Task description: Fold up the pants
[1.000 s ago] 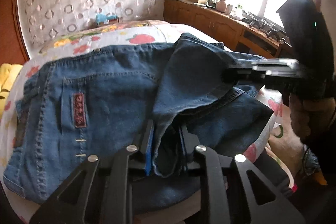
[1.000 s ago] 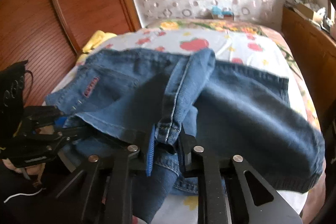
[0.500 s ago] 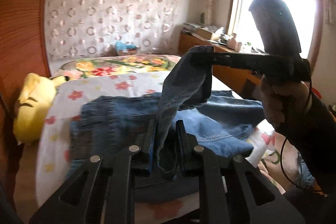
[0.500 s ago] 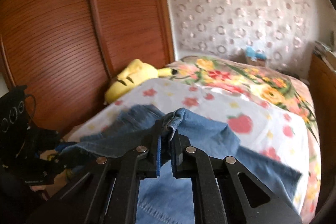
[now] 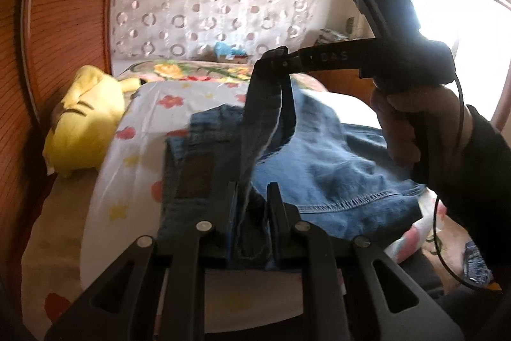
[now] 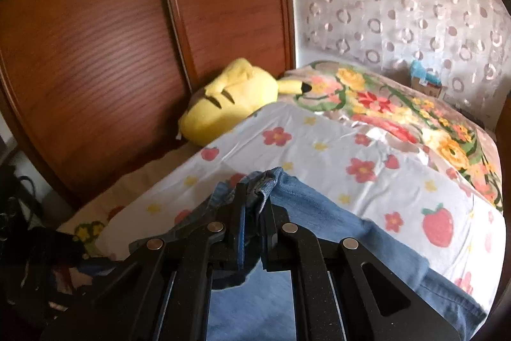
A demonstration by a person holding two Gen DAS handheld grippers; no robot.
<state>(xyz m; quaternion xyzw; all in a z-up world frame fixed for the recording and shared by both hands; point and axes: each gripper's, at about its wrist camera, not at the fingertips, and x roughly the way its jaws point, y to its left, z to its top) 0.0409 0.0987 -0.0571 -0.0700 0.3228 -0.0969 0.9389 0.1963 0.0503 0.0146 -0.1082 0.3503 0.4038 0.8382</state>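
Blue denim pants (image 5: 335, 168) lie on the flowered bed sheet (image 5: 143, 130), partly lifted. My left gripper (image 5: 252, 194) is shut on a fold of the denim near the bed's front edge. My right gripper (image 5: 274, 59) is raised above the bed at the right, shut on the cuff end, and a strip of denim hangs from it down to my left gripper. In the right wrist view my right gripper (image 6: 255, 203) pinches the bunched hem, and the pants (image 6: 345, 232) trail down below it.
A yellow plush toy (image 5: 83, 130) lies at the left bed edge against the wooden wardrobe (image 6: 127, 37). A flowered quilt (image 6: 399, 104) and a small blue box (image 5: 228, 50) lie at the headboard end. A window (image 5: 463, 31) is at the right.
Both grippers have lifted the pant leg end up and back from the spread jeans. My right gripper rose higher, and the denim now hangs between the two grippers.
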